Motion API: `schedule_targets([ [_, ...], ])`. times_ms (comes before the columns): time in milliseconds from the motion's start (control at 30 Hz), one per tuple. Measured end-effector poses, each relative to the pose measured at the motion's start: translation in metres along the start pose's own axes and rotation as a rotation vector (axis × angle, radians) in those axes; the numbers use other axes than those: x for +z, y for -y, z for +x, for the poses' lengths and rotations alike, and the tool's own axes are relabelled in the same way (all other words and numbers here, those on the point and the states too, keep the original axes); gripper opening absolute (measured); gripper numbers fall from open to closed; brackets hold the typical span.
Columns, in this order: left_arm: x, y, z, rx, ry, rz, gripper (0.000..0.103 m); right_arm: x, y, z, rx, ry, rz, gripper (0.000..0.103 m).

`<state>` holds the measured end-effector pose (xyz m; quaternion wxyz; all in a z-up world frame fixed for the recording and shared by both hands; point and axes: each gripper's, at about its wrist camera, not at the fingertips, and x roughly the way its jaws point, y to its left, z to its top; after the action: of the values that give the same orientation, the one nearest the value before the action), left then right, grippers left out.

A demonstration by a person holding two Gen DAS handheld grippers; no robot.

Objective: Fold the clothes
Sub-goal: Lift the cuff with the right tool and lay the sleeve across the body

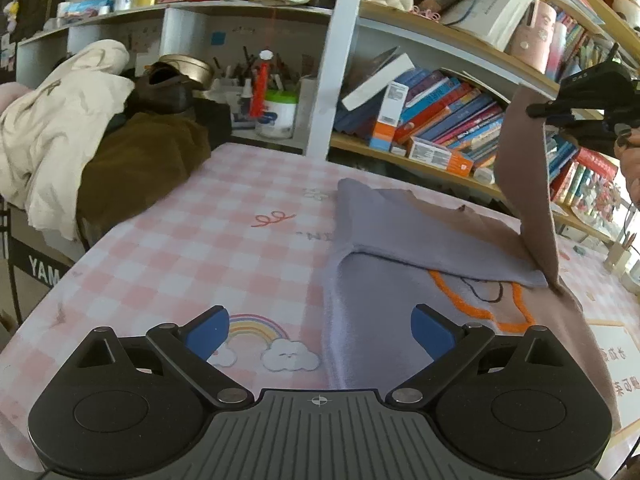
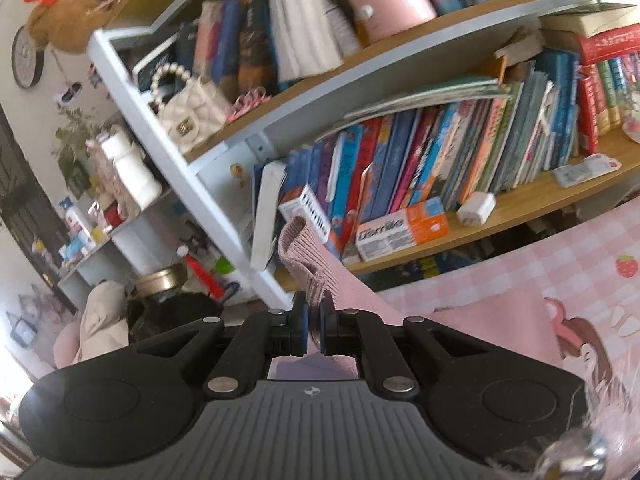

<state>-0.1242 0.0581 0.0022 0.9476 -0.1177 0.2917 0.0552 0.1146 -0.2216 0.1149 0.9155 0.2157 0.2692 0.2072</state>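
Our left tool (image 1: pixel 320 336) hangs low over the near edge of the worktop (image 1: pixel 168 248), its blue-padded fingers (image 1: pixel 208 334) spread wide with nothing between them. Our right tool (image 2: pixel 314 326) is raised well above the worktop's far side toward the right, its fingers (image 2: pixel 300 326) pressed together on a ribbed cuff of the garment (image 2: pixel 308 264). In the left wrist view, our right hand (image 1: pixel 630 148) grips its handle at the right edge.
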Motion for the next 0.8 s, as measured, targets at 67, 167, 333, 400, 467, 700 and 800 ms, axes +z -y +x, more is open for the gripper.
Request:
schedule_targets([
  [67, -0.001, -0.005, -0.002, 0.006, 0.004, -0.003, 0.099, -0.006, -0.007, 0.01, -0.014, -0.017, -0.017, 0.005],
  [167, -0.002, -0.012, -0.005, 0.016, 0.003, -0.007, 0.099, -0.02, -0.019, 0.03, -0.048, -0.05, -0.046, 0.005],
  [333, -0.004, -0.02, -0.008, 0.029, -0.01, -0.002, 0.099, -0.051, -0.034, 0.066, -0.091, -0.126, -0.094, 0.005],
  [400, -0.005, -0.023, -0.01, 0.034, -0.015, -0.002, 0.099, -0.063, -0.038, 0.078, -0.105, -0.163, -0.115, 0.005],
  [467, -0.005, -0.026, -0.011, 0.04, -0.019, -0.003, 0.099, -0.075, -0.041, 0.088, -0.116, -0.195, -0.14, 0.005],
  [700, -0.009, -0.032, -0.015, 0.058, -0.039, -0.011, 0.099, -0.109, -0.045, 0.113, -0.101, -0.336, -0.204, 0.031],
  [800, -0.01, -0.032, -0.017, 0.062, -0.038, -0.01, 0.099, -0.113, -0.038, 0.109, 0.011, -0.346, -0.154, 0.063],
])
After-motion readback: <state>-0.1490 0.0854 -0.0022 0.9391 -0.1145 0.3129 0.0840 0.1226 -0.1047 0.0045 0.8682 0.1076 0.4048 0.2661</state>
